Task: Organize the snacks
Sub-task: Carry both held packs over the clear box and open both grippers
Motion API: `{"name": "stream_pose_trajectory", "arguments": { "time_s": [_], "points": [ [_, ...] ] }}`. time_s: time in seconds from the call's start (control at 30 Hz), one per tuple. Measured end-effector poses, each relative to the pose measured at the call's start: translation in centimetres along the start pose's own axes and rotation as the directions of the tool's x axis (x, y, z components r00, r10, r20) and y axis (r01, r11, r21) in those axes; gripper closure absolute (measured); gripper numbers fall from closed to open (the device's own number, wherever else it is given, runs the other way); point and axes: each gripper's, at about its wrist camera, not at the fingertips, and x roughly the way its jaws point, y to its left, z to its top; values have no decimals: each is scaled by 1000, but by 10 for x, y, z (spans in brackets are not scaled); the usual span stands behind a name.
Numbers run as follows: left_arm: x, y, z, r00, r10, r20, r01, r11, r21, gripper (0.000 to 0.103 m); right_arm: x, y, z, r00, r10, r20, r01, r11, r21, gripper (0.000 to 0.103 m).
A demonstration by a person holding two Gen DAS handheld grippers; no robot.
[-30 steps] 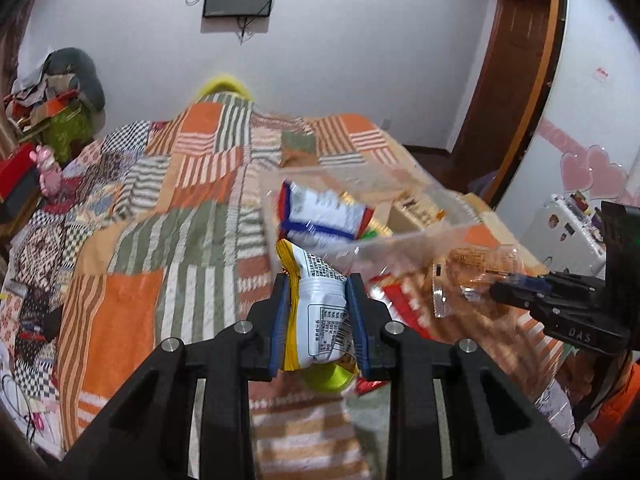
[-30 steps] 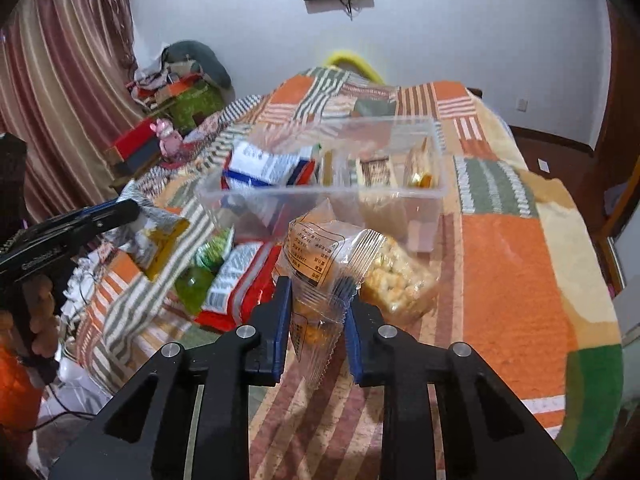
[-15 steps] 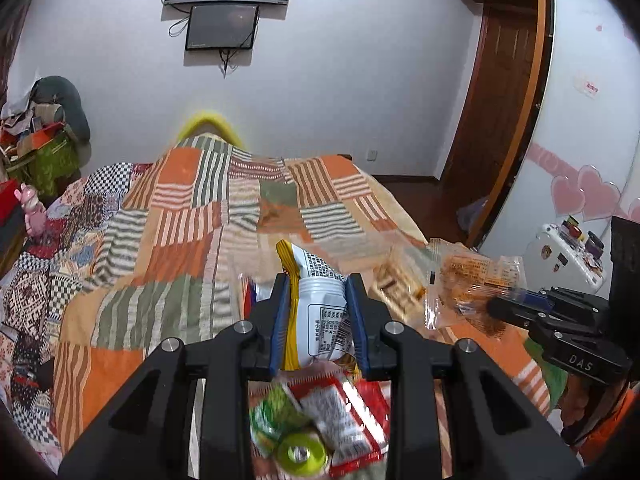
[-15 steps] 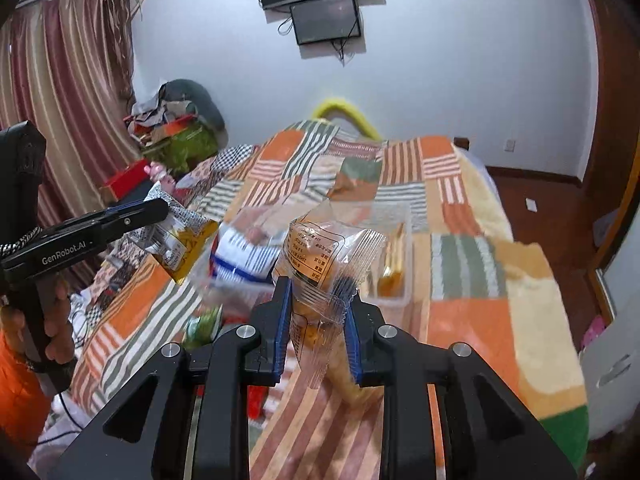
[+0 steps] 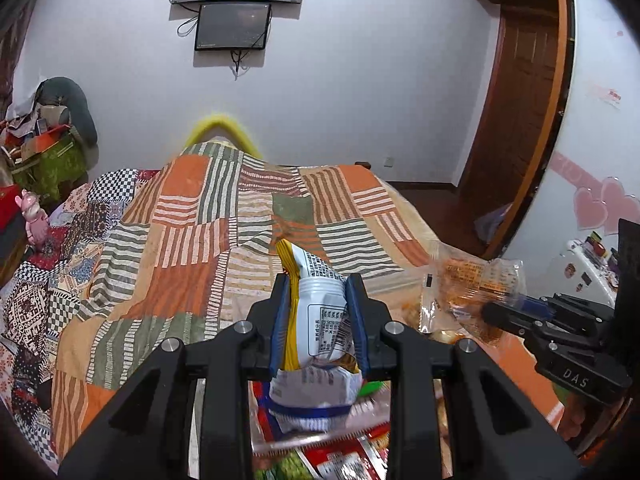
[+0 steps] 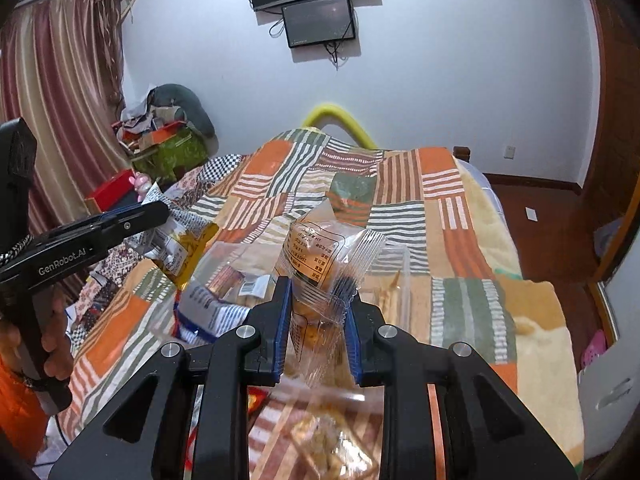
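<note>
My left gripper (image 5: 318, 320) is shut on a white and yellow snack bag (image 5: 320, 304) and holds it above the bed. It also shows in the right wrist view (image 6: 136, 220), with the bag (image 6: 180, 248) in its jaws. My right gripper (image 6: 318, 320) is shut on a clear packet of orange snacks (image 6: 320, 264), seen in the left wrist view too (image 5: 472, 280). A clear plastic bin (image 6: 396, 280) with several snack packs lies just beyond and below both grippers. More packs (image 5: 340, 460) lie loose beneath the left gripper.
A patchwork quilt (image 5: 200, 220) covers the bed. A heap of clothes and boxes (image 6: 168, 140) stands at the far left by the curtain. A wooden door (image 5: 516, 120) and a white cabinet (image 5: 592, 272) are at the right.
Both grippers have risen and tilted up, each keeping its packet. The bin and loose snacks have slid down toward the bottom of both views.
</note>
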Motion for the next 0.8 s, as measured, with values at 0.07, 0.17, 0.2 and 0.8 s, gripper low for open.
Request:
{"name": "stream_pose_trajectory", "arguments": {
  "time_s": [0.07,0.17,0.2,0.8],
  "points": [
    [12,3,0,1000,17,-8,-18,1000,-3,75,10,2,1,1000,-1,-16,1,1000,-8,81],
    [30,10,0,999,22,-33,-23,999,-26,75,28,4,2,999,0,-46,-1,1000,-15,81],
    [36,12,-1,999,26,-43,-27,999,-31,75,34,5,2,998,-2,-58,1,1000,-19,81],
    [64,30,-17,988,50,-147,-59,996,-64,50,59,-2,-2,985,-38,-169,30,998,-51,65]
  ]
}}
